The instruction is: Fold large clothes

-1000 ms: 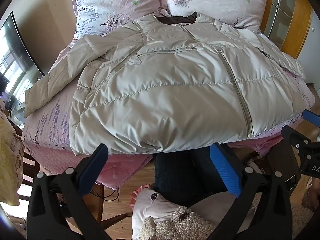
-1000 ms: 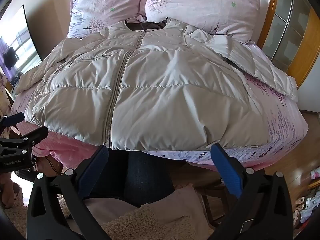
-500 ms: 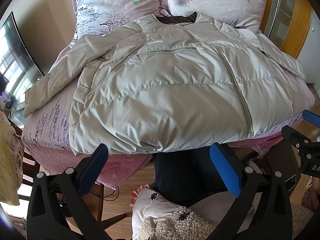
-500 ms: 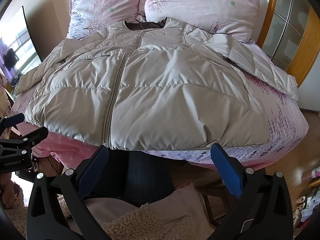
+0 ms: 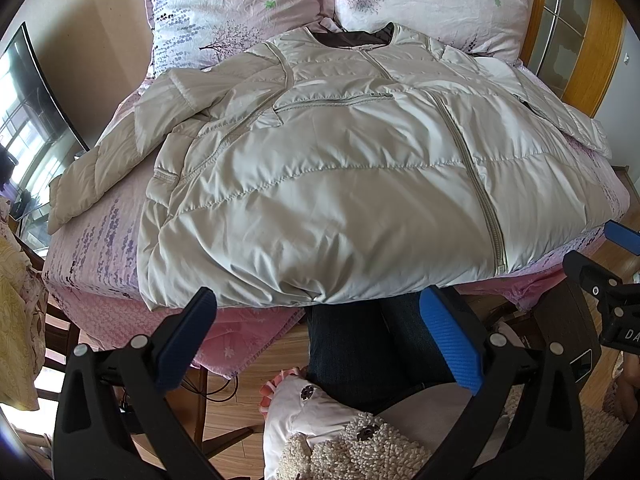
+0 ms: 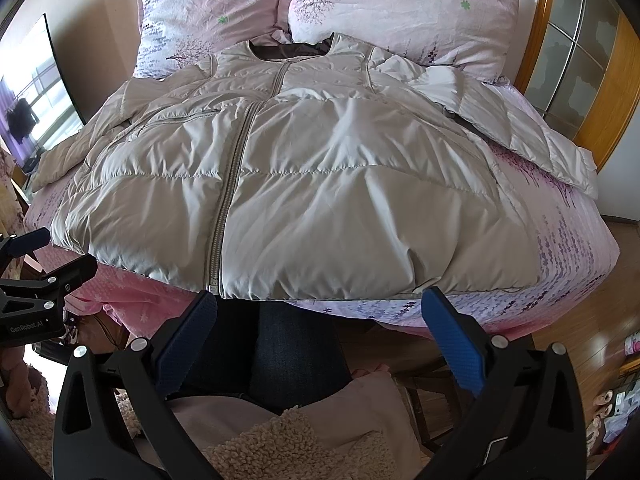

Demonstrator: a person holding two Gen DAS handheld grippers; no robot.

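Left wrist: jacket (image 5: pixel 340 184) beyond spread tongs (image 5: pixel 316 336).

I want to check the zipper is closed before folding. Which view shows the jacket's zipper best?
The right wrist view: the zipper runs near centre, collar to hem. In the left wrist view it slants off to the right.
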